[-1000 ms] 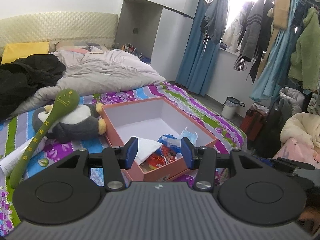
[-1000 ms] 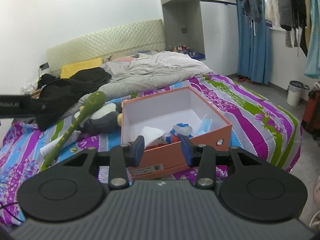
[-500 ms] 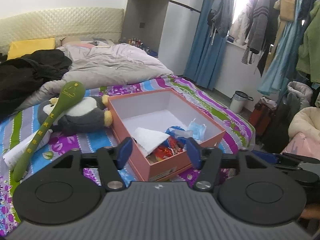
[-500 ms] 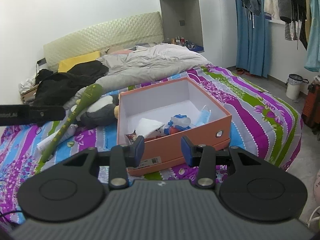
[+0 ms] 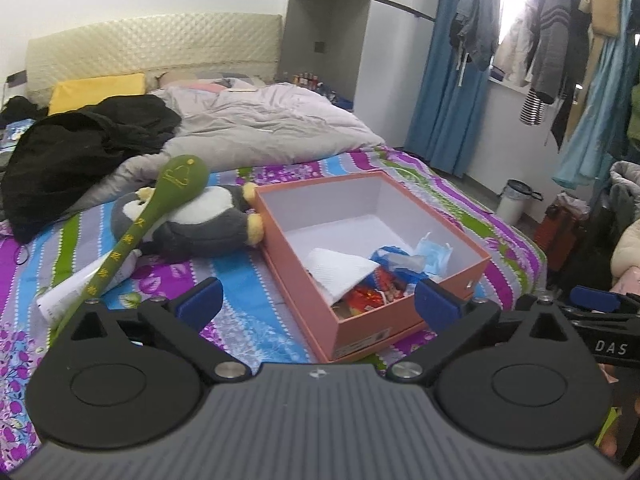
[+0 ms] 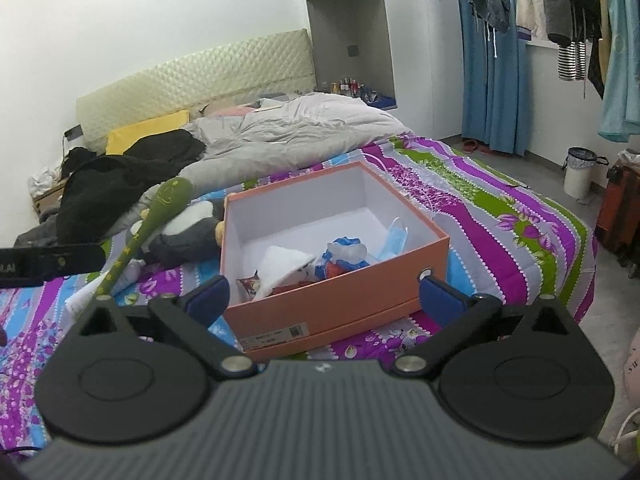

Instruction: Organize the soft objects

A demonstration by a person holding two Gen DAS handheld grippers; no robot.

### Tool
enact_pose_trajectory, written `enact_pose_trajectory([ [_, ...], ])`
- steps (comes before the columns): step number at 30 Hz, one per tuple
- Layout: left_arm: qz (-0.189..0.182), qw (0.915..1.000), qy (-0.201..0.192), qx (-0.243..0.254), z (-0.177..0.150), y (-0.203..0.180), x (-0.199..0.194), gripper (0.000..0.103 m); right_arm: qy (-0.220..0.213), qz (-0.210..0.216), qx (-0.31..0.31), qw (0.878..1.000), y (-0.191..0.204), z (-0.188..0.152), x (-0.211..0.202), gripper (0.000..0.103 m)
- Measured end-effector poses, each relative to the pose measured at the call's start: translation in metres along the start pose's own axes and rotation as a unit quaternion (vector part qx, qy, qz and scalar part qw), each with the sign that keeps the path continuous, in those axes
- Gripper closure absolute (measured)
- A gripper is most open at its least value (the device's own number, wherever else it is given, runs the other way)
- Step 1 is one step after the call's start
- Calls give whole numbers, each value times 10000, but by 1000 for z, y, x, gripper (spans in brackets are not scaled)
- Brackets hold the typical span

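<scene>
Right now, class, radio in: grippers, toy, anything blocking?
Left gripper and right gripper opening, nothing between them. Penguin on bed beside box. Green stick lies across penguin.

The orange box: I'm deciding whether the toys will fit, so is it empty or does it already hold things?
Partly filled. The orange box holds a white cloth and blue face mask near its front; the back is bare.

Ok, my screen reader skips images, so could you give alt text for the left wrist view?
An open orange box holding tissue and wrappers sits on a striped floral bedspread, framed by the empty left gripper, its jaws opening. A plush penguin lies beside it under a green stick.
</scene>
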State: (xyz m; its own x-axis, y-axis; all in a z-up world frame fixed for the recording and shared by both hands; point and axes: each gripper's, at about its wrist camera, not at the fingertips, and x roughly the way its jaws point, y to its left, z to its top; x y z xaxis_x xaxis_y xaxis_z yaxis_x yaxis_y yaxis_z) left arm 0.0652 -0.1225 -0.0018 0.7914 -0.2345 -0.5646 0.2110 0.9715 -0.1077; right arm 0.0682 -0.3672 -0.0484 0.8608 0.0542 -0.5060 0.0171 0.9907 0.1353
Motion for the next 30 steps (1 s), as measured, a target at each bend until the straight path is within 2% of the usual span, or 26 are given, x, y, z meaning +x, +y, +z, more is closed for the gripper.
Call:
enact_pose_trajectory([
  [7, 129, 9999, 64, 24, -3, 1, -2, 0, 21, 2, -63, 10000, 4, 0, 1, 0],
  [30, 130, 9997, 212, -78, -6, 9, -9, 0, -70, 112, -206, 9997, 13, 5, -3, 0],
])
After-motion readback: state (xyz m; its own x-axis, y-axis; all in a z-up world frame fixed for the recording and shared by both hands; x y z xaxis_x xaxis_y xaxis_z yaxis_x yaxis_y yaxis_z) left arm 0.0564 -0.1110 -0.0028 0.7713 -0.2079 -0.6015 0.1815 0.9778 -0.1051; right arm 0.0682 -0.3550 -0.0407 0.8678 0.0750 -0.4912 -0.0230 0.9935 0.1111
